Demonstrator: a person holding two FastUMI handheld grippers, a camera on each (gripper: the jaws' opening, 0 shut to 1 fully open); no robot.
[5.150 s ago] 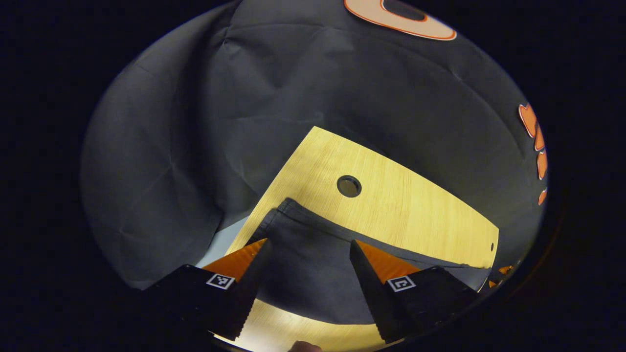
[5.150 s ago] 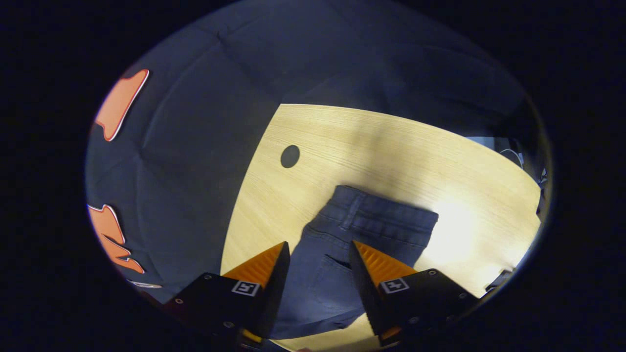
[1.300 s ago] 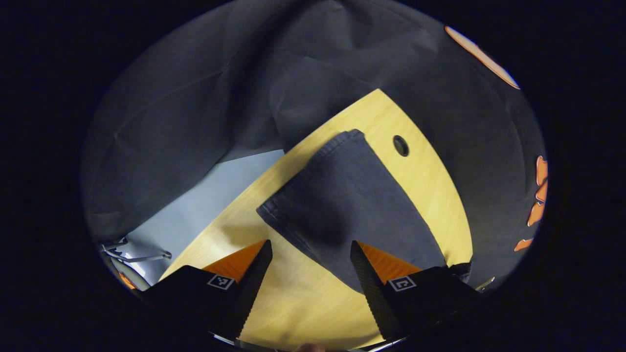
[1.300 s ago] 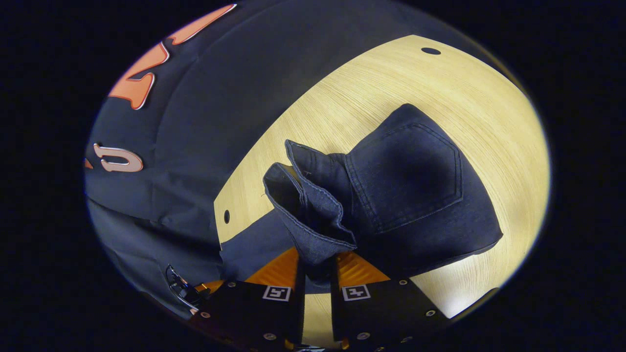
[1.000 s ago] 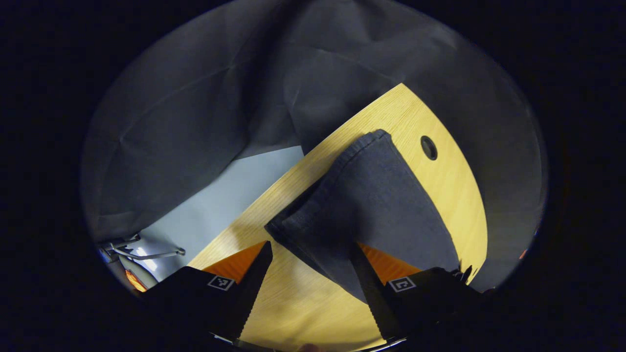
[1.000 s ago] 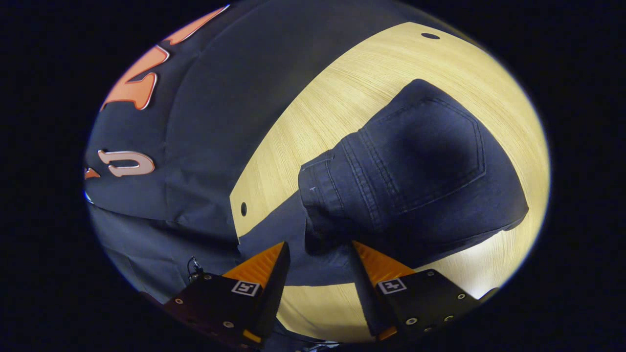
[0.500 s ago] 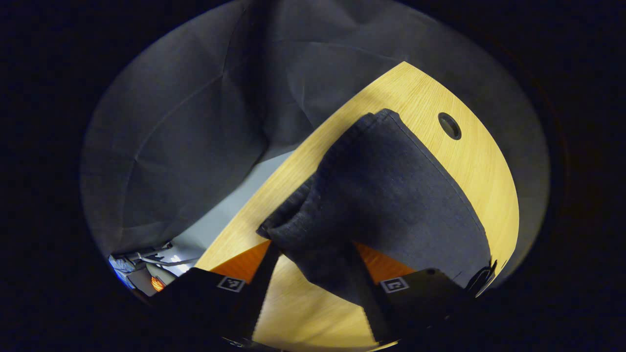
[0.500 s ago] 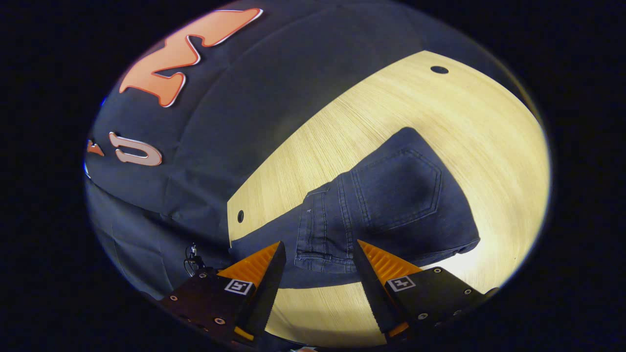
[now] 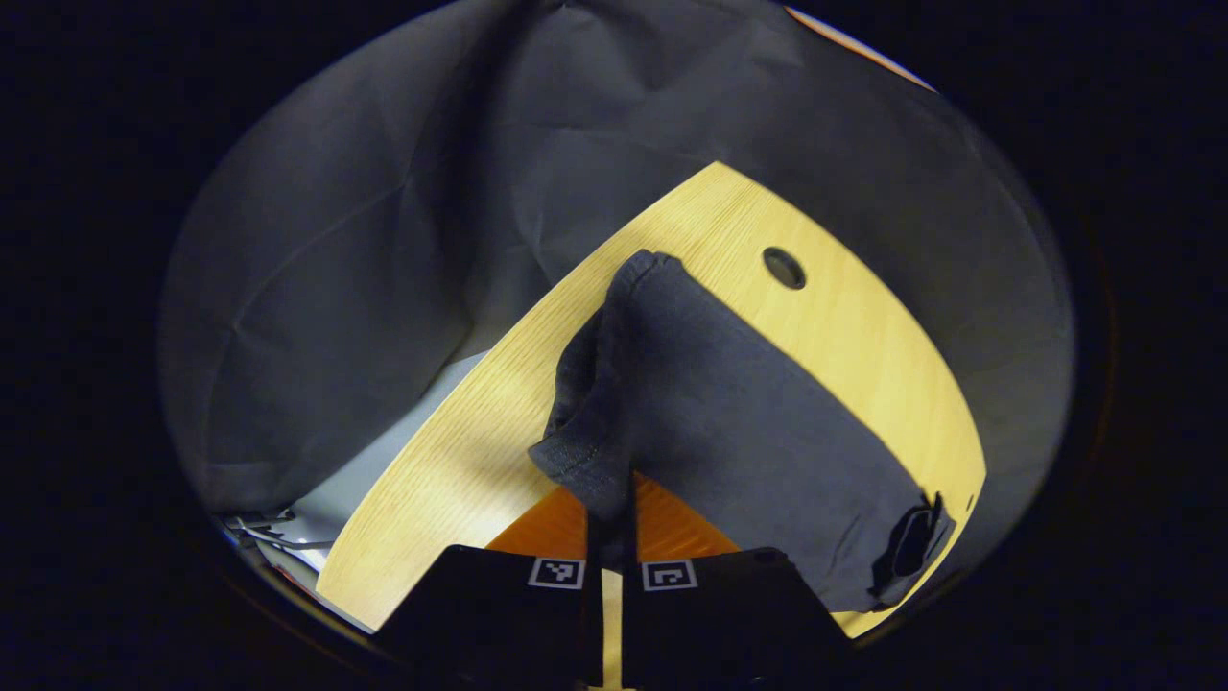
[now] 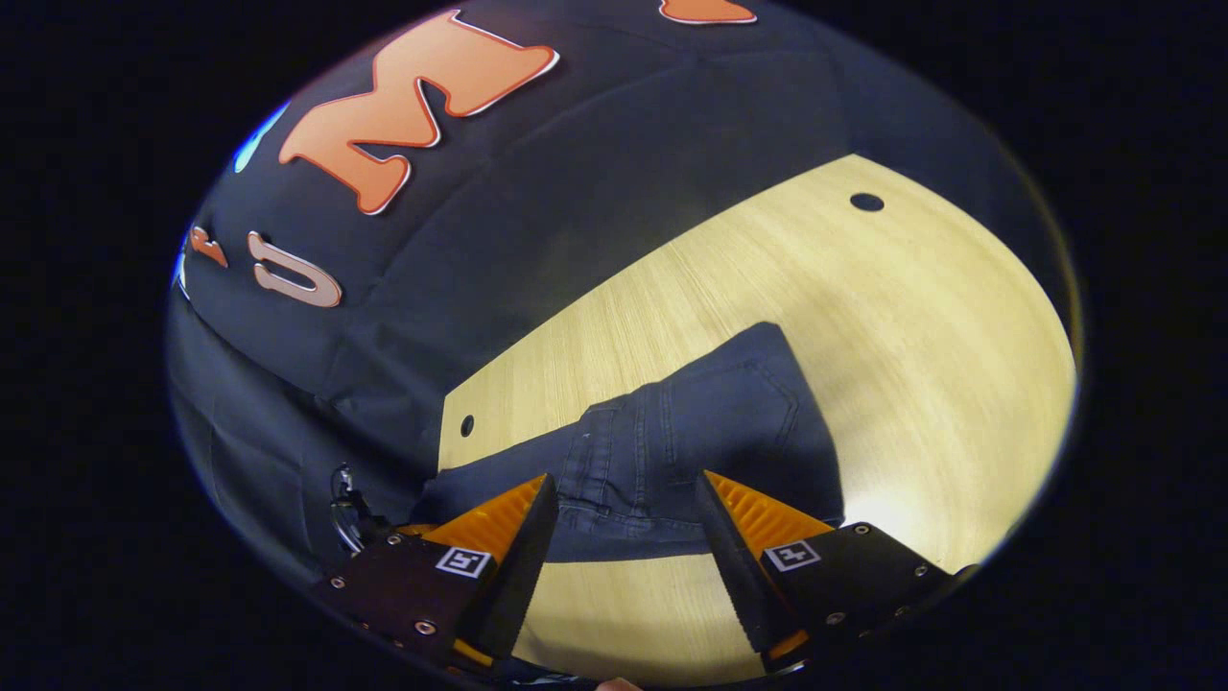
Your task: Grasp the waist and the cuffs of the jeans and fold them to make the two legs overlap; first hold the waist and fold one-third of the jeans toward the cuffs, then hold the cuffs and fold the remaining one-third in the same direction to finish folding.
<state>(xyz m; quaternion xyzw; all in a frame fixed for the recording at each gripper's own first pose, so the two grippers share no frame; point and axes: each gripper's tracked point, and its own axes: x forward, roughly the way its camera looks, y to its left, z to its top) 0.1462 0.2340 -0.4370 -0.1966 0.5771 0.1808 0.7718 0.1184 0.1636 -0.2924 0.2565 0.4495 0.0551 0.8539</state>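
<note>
Left gripper view: the left gripper (image 9: 611,537) is seen with its two fingers drawn together, a bunched corner of the jeans (image 9: 729,432) pinched between them. This corner, with a stitched hem, is raised off the wooden table (image 9: 451,461); the cloth runs away from the fingers, up and to the right across the tabletop. A folded edge of the jeans is seen near a round hole (image 9: 784,268) in the table. At the lower right a small bunched fold of denim lies close to the table's edge. Pale floor (image 9: 384,465) and some cables (image 9: 264,528) are seen below the table's left side. The dark booth wall (image 9: 384,211) stands behind.

Right gripper view: the right gripper (image 10: 622,537) is held wide open, nothing between its fingers. It is poised above the near edge of the jeans (image 10: 691,441), not touching the cloth as far as can be told. The waistband end, with its seams and a back pocket, lies flat on the table (image 10: 863,336), folded over a lower layer of denim that extends left to the table's edge. A small hole (image 10: 866,202) is noted at the table's far side and a smaller one (image 10: 466,424) near its left corner.
</note>
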